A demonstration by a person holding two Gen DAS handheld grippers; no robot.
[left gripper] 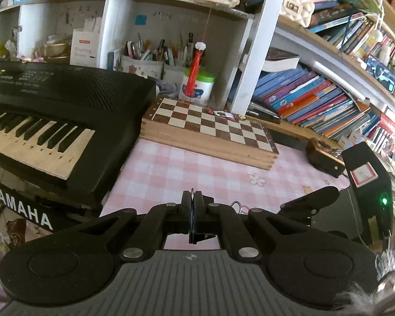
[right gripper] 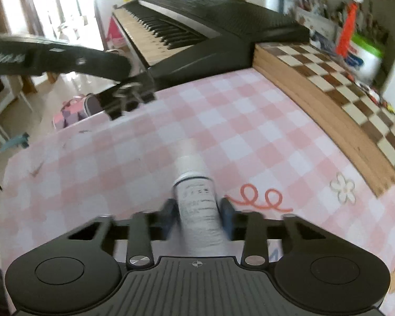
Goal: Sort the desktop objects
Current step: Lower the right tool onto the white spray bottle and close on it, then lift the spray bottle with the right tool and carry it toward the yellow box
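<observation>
Right tool [right gripper: 197,217] clamped on white bottle [right gripper: 197,205] above the checkered bench [right gripper: 223,121], left tool [left gripper: 193,210] pinched together on a thin dark disc [left gripper: 192,220]; keep the bottle level, set down clear of chessboard [right gripper: 342,87].

Daylight fills both views. The right wrist view is motion-blurred throughout; the window [right gripper: 65,8] at upper left is blown out white, and the bottle [right gripper: 197,205] smears. The left wrist view is sharper, with glare washing out the books [left gripper: 389,131] at right. Fisheye distortion bends the shelves [left gripper: 329,60] and the chessboard [right gripper: 355,89].
</observation>
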